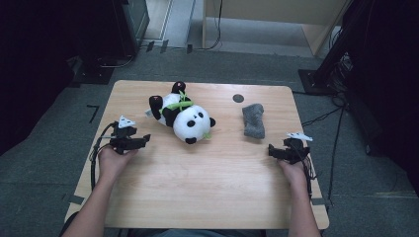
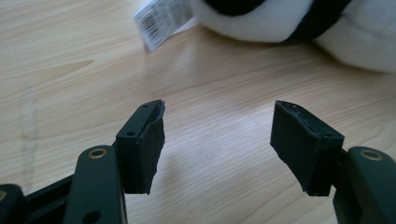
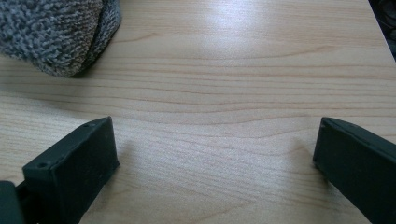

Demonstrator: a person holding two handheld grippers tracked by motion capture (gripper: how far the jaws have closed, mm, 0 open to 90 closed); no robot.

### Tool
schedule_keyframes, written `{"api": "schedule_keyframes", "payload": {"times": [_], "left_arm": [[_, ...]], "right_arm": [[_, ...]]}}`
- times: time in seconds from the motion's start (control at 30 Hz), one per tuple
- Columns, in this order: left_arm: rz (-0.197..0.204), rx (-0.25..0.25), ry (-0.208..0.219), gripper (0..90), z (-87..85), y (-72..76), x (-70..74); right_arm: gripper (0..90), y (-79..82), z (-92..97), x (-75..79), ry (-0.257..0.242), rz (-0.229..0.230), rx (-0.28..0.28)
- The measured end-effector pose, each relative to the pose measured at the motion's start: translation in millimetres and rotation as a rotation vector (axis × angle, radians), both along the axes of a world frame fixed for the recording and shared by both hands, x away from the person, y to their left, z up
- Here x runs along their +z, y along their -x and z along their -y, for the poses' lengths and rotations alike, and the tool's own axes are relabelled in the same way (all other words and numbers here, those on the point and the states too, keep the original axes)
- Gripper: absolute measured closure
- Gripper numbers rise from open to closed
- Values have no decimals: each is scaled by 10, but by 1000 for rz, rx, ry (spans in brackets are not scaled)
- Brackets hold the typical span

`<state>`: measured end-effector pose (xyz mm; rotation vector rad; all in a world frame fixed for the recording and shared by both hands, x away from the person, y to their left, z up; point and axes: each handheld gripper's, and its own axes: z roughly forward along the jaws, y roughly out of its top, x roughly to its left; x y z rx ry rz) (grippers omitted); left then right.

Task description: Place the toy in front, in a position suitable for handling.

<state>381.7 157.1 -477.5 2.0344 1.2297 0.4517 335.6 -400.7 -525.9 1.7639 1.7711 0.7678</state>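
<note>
The plush panda point(image 1: 184, 114) lay on its back mid-table point(image 1: 207, 177), looking soft, light and squashy; a limb seemed the best hold. Nearby, the left hand-held gripper point(image 1: 144, 139) stood parted and empty, the right hand-held gripper point(image 1: 271, 150) likewise parted.

Your table point(image 1: 207, 168) is pale wood with a smooth, faintly glossy finish, the panda toy point(image 1: 184, 114) is soft plush with a paper tag point(image 2: 163, 19), the grey cloth point(image 1: 254, 121) is rough and nubbly, and each tool's pads point(image 2: 149, 144) are matt black.
</note>
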Motion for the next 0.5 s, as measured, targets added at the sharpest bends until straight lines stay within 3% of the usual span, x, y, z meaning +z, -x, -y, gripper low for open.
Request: {"api": "schedule_keyframes", "payload": {"times": [0.2, 0.3, 0.5], "left_arm": [[-29, -18, 49, 356, 43, -38, 98], [-24, -24, 69, 349, 65, -45, 156], [7, -63, 20, 329, 171, -106, 305]], "right_arm": [[0, 1, -2, 1, 0, -2, 4], [0, 1, -3, 0, -1, -1, 6], [0, 5, -8, 2, -2, -3, 3]]}}
